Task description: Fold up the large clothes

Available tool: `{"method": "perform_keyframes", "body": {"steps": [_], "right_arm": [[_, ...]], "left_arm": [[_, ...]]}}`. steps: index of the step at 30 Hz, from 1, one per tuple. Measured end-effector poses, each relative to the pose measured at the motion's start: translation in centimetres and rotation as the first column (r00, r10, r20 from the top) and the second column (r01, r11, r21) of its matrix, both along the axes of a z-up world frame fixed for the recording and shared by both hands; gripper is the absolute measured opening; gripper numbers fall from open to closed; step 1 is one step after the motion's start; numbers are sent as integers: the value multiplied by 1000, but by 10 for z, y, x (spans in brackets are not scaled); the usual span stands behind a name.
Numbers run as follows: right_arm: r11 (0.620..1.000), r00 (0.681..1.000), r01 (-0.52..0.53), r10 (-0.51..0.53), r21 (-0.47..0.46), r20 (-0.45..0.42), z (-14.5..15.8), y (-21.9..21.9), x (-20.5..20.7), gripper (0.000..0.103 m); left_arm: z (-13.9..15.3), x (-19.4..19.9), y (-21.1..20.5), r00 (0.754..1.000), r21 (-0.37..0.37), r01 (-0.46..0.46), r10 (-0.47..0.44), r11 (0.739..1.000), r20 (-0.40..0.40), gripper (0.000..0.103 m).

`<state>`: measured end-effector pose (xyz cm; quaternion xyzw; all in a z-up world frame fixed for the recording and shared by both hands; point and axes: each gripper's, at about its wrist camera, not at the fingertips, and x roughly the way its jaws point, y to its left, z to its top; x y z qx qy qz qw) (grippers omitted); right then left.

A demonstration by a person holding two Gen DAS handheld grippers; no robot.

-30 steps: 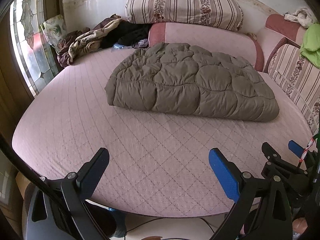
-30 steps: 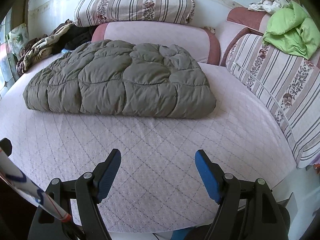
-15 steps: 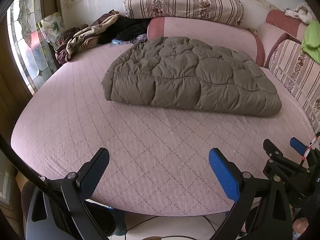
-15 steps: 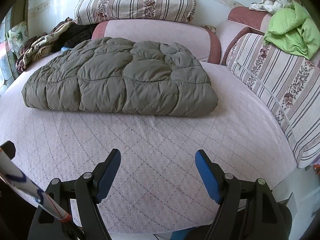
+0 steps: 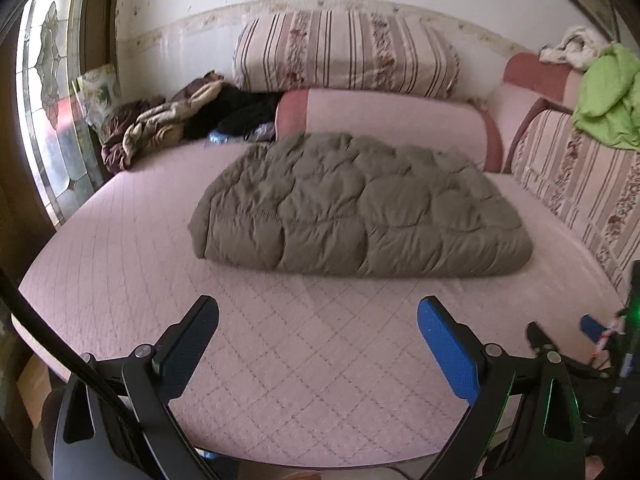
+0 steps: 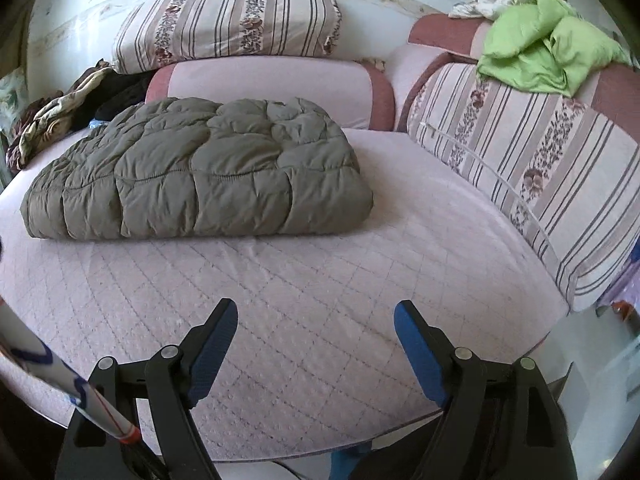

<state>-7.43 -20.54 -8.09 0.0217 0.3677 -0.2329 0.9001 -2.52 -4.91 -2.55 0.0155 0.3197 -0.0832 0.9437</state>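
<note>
On the pink quilted bed [image 5: 120,264], seen from the left wrist, a puffy olive jacket [image 5: 360,208] lies folded into a thick block toward the far side, its back edge near the pink bolster [image 5: 396,120] and its near edge well apart from the left gripper [image 5: 318,316], whose 2 fingers stand wide apart over the bare cover with nothing between them; a striped pillow [image 5: 344,60] rests on top of the bolster, a heap of dark and tan clothes [image 5: 172,120] sits in the far left corner beside a stained-glass window [image 5: 48,128], a green cloth [image 5: 608,96] is draped over the striped cushion [image 5: 580,184] at the right, and the right gripper's blurred tips show at the lower right edge; from the right wrist, the jacket [image 6: 200,176] sits left of centre, resting flat on the bed [image 6: 400,240] with its rounded fold facing the camera, the right gripper [image 6: 316,320] hovers over the near part of the cover with its blue-padded fingers spread and empty, well short of the jacket, the green cloth [image 6: 544,52] lies bunched on the cushion [image 6: 520,160] at the right, and the pillow [image 6: 228,20] tops the bolster [image 6: 272,88] behind the jacket
</note>
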Motion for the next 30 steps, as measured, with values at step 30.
{"method": "perform_keyframes", "body": {"steps": [30], "right_arm": [[996, 996, -85, 85, 5, -17, -14, 23, 11, 84]], "left_arm": [[-28, 8, 3, 988, 79, -66, 77, 995, -137, 99]]}}
